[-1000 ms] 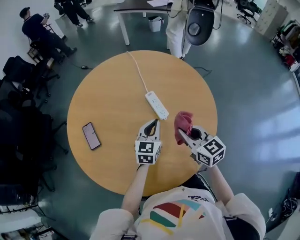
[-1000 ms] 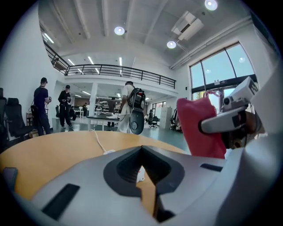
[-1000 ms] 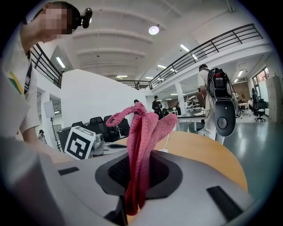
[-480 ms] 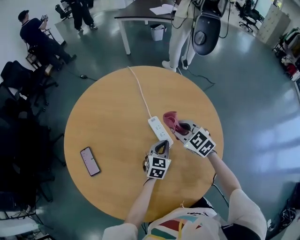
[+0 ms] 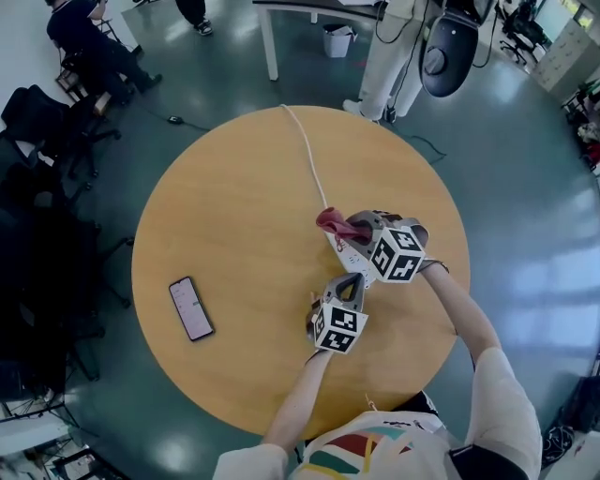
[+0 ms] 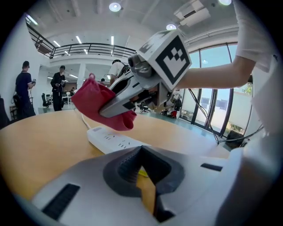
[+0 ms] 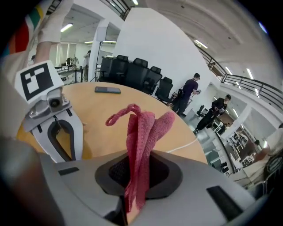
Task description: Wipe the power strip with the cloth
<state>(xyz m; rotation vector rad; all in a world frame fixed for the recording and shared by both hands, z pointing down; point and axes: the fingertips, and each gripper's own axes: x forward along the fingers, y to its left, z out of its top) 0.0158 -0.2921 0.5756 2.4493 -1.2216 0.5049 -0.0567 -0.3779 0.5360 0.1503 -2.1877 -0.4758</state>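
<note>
A white power strip (image 5: 345, 253) lies near the middle of the round wooden table (image 5: 225, 216), its white cable (image 5: 305, 150) running to the far edge. My right gripper (image 5: 349, 225) is shut on a red cloth (image 5: 331, 221) and holds it low over the strip's far part. Seen from the left gripper view, the cloth (image 6: 99, 106) hangs just over the strip (image 6: 112, 140); whether they touch I cannot tell. My left gripper (image 5: 354, 279) is shut and empty, at the strip's near end. The right gripper view shows the cloth (image 7: 139, 132) pinched upright, with the left gripper (image 7: 66, 155) beside it.
A black phone (image 5: 191, 307) lies on the table's left side. People, office chairs (image 5: 37, 141) and another table (image 5: 309, 11) stand on the floor beyond the round table. A black round device (image 5: 450, 42) hangs at the far right.
The right gripper has swung left and rolled, carrying the cloth from beside the strip to over it. The left gripper has sunk toward the table by the strip's near end.
</note>
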